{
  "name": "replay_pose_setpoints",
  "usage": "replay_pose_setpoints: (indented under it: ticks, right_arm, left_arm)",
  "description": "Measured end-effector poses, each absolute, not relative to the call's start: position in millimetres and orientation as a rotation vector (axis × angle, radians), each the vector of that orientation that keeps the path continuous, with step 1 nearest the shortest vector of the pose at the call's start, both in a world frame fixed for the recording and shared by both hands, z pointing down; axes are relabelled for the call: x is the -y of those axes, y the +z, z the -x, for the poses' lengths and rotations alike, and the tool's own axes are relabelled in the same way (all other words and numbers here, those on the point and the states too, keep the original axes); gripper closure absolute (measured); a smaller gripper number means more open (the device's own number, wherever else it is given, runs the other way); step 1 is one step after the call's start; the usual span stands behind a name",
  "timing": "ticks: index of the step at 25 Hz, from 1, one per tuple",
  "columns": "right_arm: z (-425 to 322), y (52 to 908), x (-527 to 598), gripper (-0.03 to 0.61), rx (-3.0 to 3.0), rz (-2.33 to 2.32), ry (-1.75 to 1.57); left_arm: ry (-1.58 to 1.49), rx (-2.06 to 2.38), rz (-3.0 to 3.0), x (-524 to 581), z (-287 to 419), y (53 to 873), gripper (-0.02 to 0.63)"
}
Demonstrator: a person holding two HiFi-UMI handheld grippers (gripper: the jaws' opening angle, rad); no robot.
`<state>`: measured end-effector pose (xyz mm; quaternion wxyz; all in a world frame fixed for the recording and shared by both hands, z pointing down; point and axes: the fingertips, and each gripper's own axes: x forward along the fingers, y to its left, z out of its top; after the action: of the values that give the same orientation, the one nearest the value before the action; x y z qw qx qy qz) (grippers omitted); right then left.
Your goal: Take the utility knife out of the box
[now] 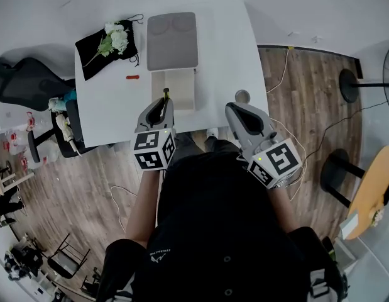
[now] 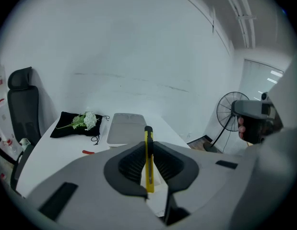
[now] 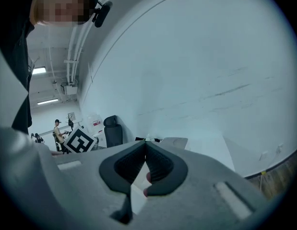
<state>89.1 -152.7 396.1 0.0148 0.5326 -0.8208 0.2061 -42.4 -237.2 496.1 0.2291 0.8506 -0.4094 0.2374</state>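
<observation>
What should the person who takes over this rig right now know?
Left gripper: shut on the yellow utility knife, over the near end of the box.
Right gripper: shut, empty, off to the side of the box.
Box: open on the white table, grey lid lying flat behind it.
Done: knife gripped and, it seems, lifted out.
Left: carry it clear of the box, probably set it on the table.

A black cloth bearing white flowers lay on the white desk; a small red object lay nearby. A black office chair stood alongside.
</observation>
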Motion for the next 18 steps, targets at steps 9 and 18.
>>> replay_pose_setpoints:
  ticks: [9,18]
  right_arm:
    - [-89,397,142,0.574,2.636,-1.515,0.598]
    - [-86,397,133,0.574,2.68,-1.423,0.576]
  left_arm:
    - [0.471,1.22,-2.369,199,43,459,0.565]
    - [0.342,1.214,-2.502,165,28,427,0.565]
